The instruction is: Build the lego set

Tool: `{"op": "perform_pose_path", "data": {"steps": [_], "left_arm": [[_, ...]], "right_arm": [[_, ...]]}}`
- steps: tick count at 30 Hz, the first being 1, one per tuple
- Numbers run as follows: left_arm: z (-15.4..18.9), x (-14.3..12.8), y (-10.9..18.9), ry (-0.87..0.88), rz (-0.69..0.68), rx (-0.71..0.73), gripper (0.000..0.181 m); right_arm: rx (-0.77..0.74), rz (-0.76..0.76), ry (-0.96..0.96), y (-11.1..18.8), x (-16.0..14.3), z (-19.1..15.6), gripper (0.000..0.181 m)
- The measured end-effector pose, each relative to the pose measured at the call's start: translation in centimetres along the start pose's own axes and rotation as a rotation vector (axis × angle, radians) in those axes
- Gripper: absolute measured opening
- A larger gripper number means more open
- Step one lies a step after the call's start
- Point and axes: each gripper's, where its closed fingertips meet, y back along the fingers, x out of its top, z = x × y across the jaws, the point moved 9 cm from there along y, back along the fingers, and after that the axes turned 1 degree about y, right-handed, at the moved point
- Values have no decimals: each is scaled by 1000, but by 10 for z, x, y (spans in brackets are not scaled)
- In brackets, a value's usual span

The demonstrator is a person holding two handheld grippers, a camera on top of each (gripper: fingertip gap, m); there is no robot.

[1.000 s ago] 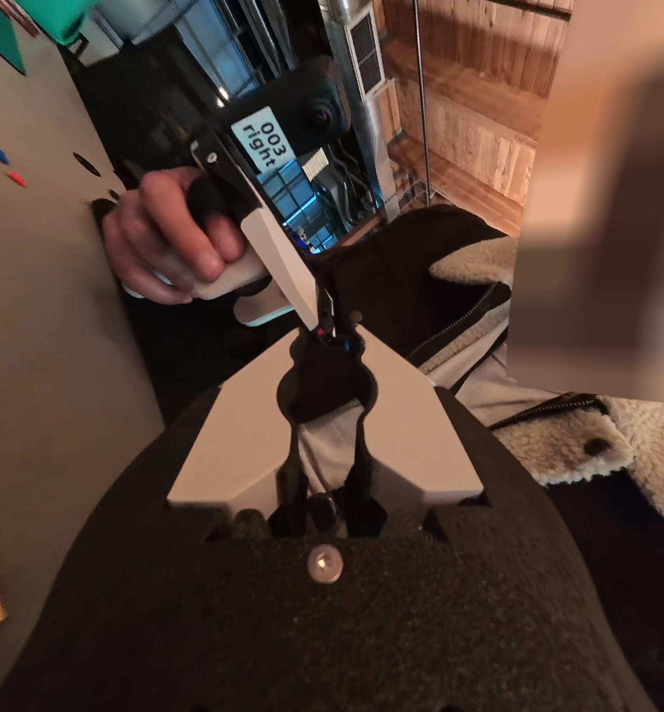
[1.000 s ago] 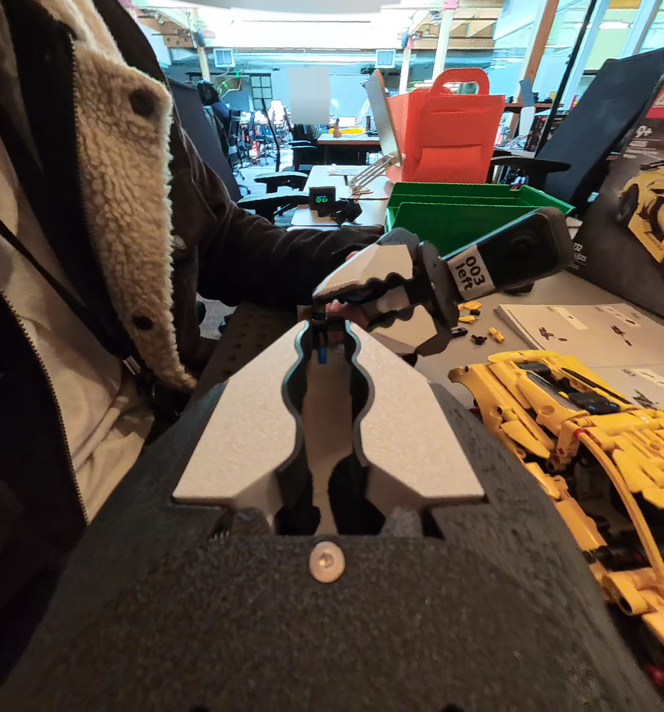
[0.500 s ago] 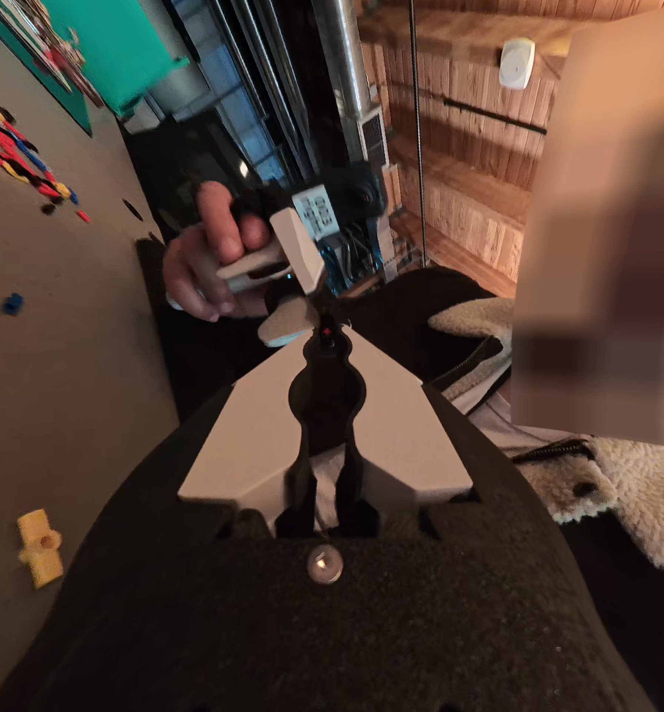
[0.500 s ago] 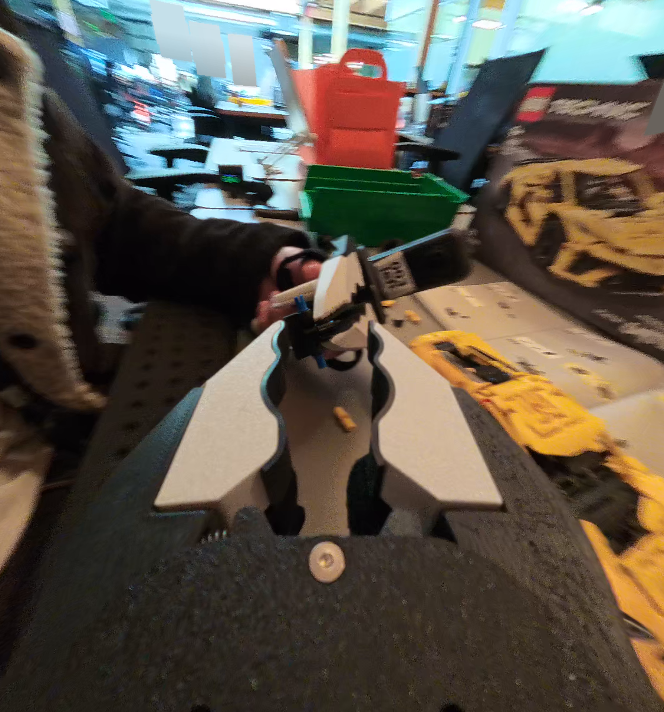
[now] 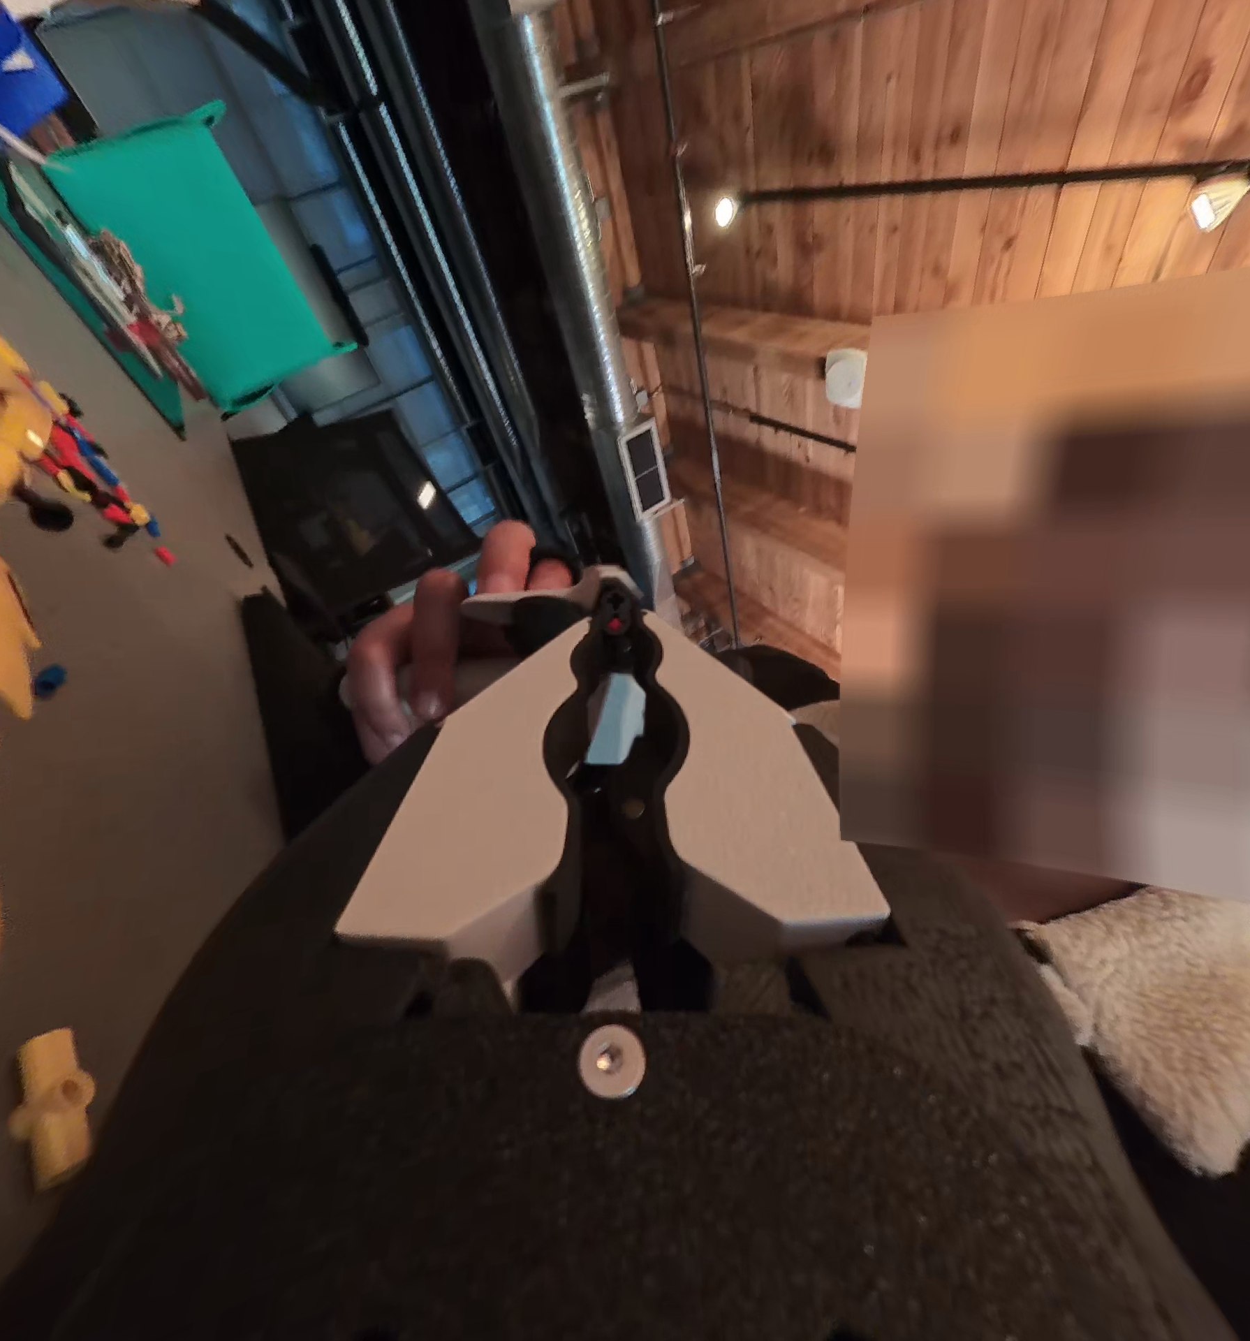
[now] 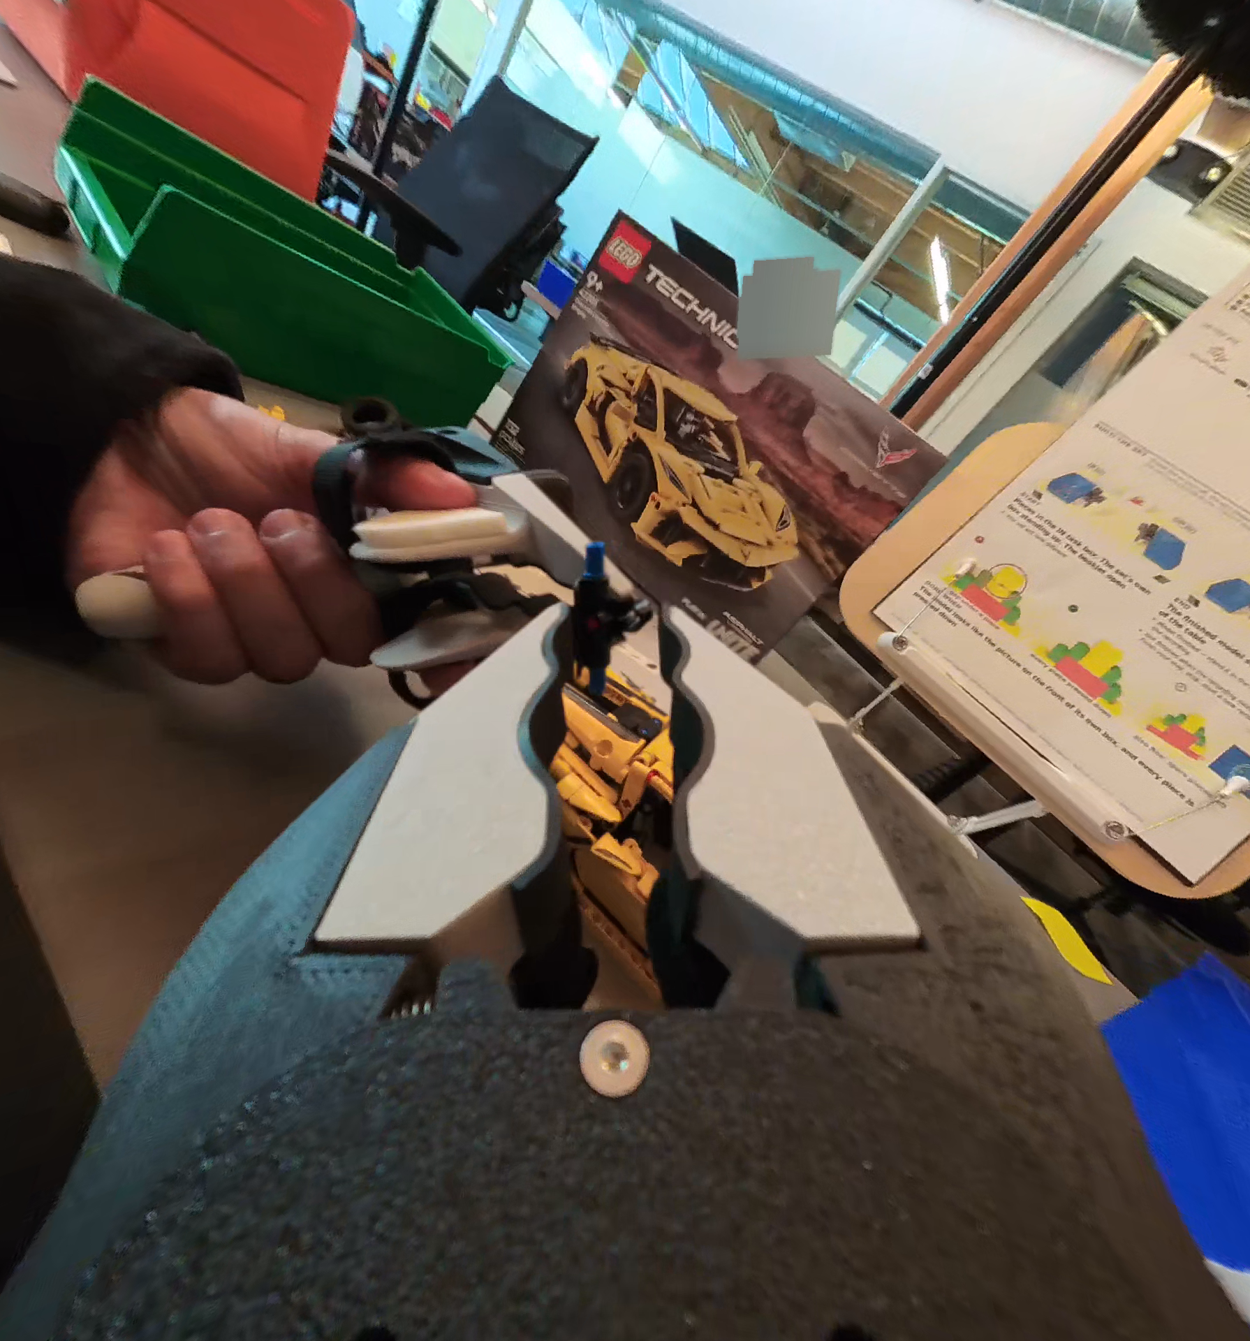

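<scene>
An open workshop with a timber ceiling overhead and a grey desk (image 6: 172,762) below, and we start big: green bins (image 6: 281,290) sit at the back, the set's box (image 6: 716,464) stands propped behind the work, and an instruction sheet on a wooden board (image 6: 1086,653) leans at the right, angled for easy reading. The yellow car (image 6: 607,791), partly built, lies on the desk just beneath the right tool (image 6: 611,617), glimpsed through the gap between its fingers. Loose pieces are scattered along the desk edge in the left wrist view, a yellow connector (image 5: 49,1103) nearest. Now the small stuff: both tools meet up in the air, tip to tip. The right tool is nearly closed, pinching a little black assembly with a blue pin (image 6: 593,617) standing up out of it. The left tool (image 5: 615,624) is also drawn in tight at its tips on the same small black piece with a red dot (image 5: 613,625), probably steadying it so the parts can be pressed together off the desk.
</scene>
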Motion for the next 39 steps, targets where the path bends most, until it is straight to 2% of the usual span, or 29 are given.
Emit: {"op": "perform_pose_path", "data": {"steps": [1, 5, 12, 19, 20, 22, 24, 25, 27, 29, 31, 34, 36, 39], "left_arm": [[-1, -2, -1, 2, -14, 13, 7], [-5, -5, -1, 25, -54, 28, 7], [1, -11, -5, -77, -188, 68, 7], [3, -15, -7, -116, -276, 122, 6], [3, -15, -7, -123, -277, 132, 6], [3, -15, -6, -167, -295, 177, 6], [3, -11, -5, -223, -287, 247, 7], [3, -10, -3, -252, -292, 283, 7], [1, -7, 0, -319, -300, 382, 7], [-1, -6, 2, -377, -324, 468, 7], [-2, -7, 2, -384, -336, 480, 7], [-6, -10, 1, -374, -356, 495, 7], [-8, -11, 0, -374, -371, 500, 7], [-7, -12, -2, -365, -367, 481, 7]], "right_arm": [[14, 2, -2, 0, 0, 0, 23], [75, 0, 15, 1, -2, -2, 20], [322, 91, -85, 9, -5, 5, 18], [476, 149, -161, 11, -14, 8, 19], [472, 132, -181, 12, -15, 9, 20], [461, 117, -248, 16, -17, 13, 35], [479, 16, -285, 21, -28, 27, 38], [542, -105, -315, 24, -38, 32, 26], [606, -379, -336, 26, -65, 42, 33], [596, -573, -311, 29, -88, 47, 28], [551, -709, -216, 28, -104, 47, 28], [555, -744, -176, 21, -108, 39, 21], [549, -757, -156, 16, -109, 36, 10], [538, -788, -99, 14, -112, 35, 10]]}}
